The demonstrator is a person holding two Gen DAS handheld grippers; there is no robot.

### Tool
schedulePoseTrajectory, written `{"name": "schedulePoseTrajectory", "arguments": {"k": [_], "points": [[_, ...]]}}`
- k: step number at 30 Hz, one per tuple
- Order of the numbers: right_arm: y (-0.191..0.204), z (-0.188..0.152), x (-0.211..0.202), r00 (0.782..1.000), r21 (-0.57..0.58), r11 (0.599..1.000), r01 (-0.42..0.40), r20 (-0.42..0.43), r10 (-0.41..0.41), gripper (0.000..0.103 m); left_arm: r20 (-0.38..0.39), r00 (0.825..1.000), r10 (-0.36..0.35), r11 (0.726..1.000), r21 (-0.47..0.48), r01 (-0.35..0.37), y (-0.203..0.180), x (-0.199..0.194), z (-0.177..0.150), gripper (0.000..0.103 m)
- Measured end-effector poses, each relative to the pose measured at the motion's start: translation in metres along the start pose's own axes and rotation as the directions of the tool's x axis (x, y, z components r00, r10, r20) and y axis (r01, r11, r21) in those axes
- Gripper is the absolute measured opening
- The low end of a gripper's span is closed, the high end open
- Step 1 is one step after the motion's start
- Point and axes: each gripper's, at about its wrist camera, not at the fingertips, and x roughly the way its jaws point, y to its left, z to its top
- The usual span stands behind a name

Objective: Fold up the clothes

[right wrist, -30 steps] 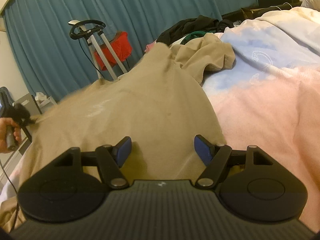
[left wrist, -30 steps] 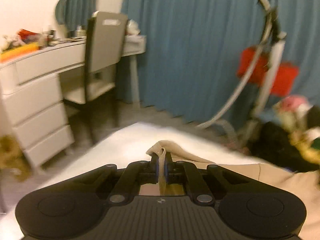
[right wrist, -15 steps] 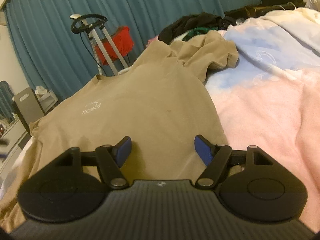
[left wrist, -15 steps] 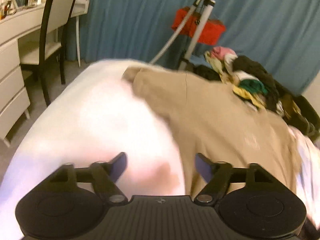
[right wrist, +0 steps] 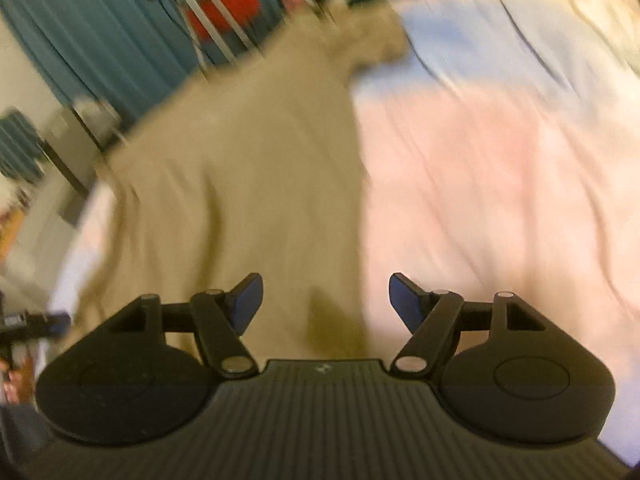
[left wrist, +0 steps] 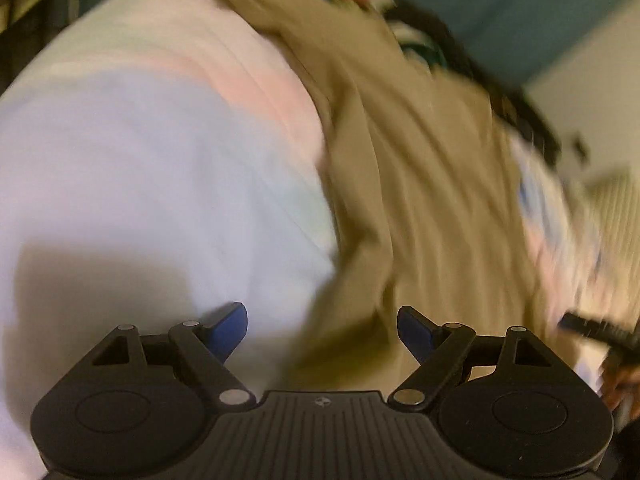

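Note:
A tan T-shirt [left wrist: 420, 168] lies spread out on the pink and pale blue bedspread [left wrist: 140, 152]; both views are blurred by motion. My left gripper [left wrist: 322, 330] hangs open above the shirt's near left edge, nothing between its blue pads. In the right wrist view the same tan T-shirt [right wrist: 248, 184] stretches away toward the curtain. My right gripper [right wrist: 326, 300] stands open over the shirt's near right edge, where cloth meets bedspread [right wrist: 480, 168]. The right gripper [left wrist: 600, 330] shows as a dark blur at the left view's right edge, and the left gripper [right wrist: 28, 326] at the right view's left edge.
A heap of dark and coloured clothes [left wrist: 432, 36] lies beyond the shirt at the far end of the bed. A blue curtain [right wrist: 80, 28] hangs behind, with a stand carrying a red bag [right wrist: 224, 4] in front of it. A chair [right wrist: 64, 148] stands to the left.
My left gripper let go of the shirt's corner, opened wide and swung back along the shirt's left edge, tilting down. My right gripper stayed open and lifted, now looking down more steeply.

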Motion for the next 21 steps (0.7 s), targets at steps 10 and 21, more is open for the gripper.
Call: {"name": "schedulePoseTrajectory", "arguments": {"k": [10, 21], "points": [[0.026, -0.033, 0.027, 0.970, -0.090, 0.995, 0.034, -0.237, -0.055, 0.030, -0.187, 0.978, 0.089, 0.972, 0.233, -0.044, -0.045, -0.006, -0.011, 0.005], [0.045, 0.001, -0.065, 0.990, -0.238, 0.969, 0.066, -0.103, -0.093, 0.004, -0.141, 0.987, 0.076, 0.996, 0.058, -0.068, -0.056, -0.073, -0.003, 0.004]]}}
